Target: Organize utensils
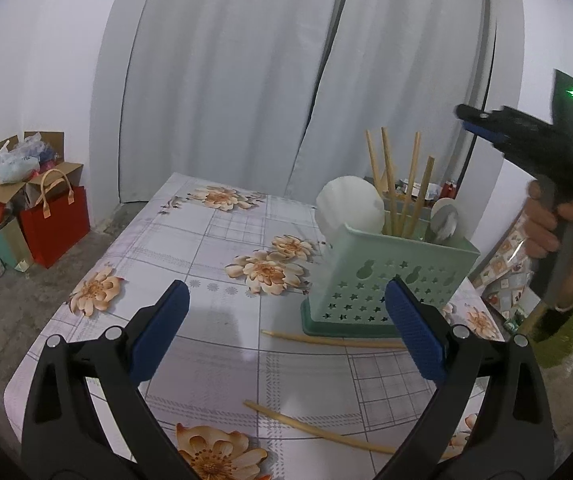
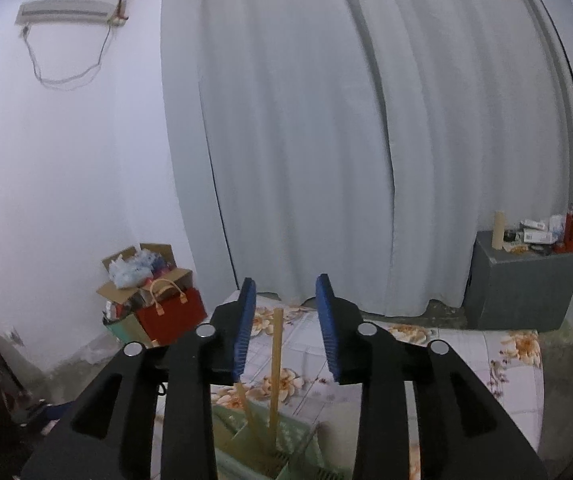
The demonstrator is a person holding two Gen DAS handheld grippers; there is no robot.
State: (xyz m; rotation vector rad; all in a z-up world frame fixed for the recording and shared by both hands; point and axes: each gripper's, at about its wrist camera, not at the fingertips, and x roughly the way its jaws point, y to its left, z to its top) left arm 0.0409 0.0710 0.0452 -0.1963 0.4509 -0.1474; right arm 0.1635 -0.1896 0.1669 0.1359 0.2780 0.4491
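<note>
Pale curtains cover the far wall. An air conditioner hangs high on the white wall. Cardboard boxes and a red bag crowd the floor corner; a grey cabinet stands right.

The left wrist view sits low over the floral table, facing the curtain and angled slightly down. The right wrist view rides higher, directly above the green holder, facing the same curtain. Both share the holder, table and red bag.
</note>
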